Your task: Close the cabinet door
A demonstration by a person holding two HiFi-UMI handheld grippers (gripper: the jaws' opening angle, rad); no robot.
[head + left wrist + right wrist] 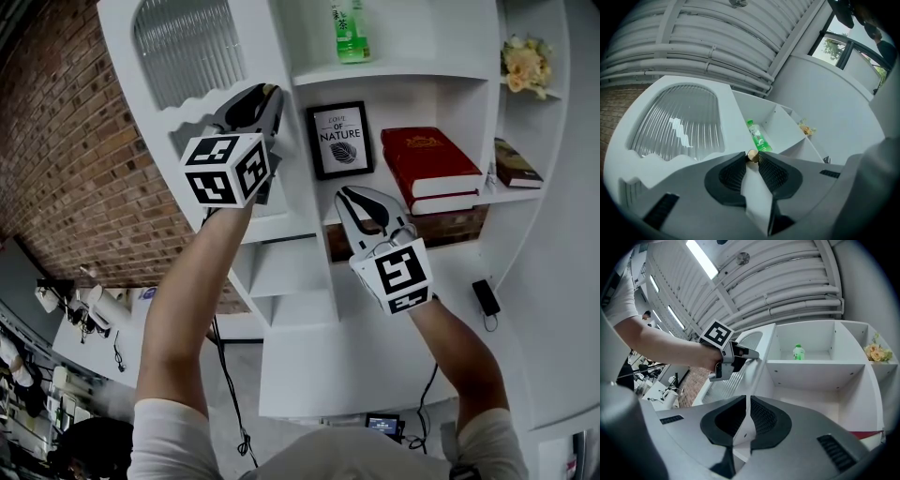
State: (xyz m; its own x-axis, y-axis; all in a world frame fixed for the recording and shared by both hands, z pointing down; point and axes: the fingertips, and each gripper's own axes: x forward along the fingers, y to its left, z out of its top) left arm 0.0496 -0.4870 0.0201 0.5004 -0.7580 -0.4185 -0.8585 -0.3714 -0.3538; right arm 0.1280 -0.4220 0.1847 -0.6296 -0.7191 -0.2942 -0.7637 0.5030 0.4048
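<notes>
The white cabinet door with a ribbed glass pane stands swung open at the left of the shelves; it also fills the left gripper view. My left gripper is up at the door's free edge, shut on its small brass knob. In the right gripper view the left gripper shows against the door's edge. My right gripper hangs lower, in front of the middle shelf, shut with nothing between its fingers.
A green bottle stands on the top shelf. A framed print and red books sit on the shelf below, flowers at the right. A brick wall lies behind the door.
</notes>
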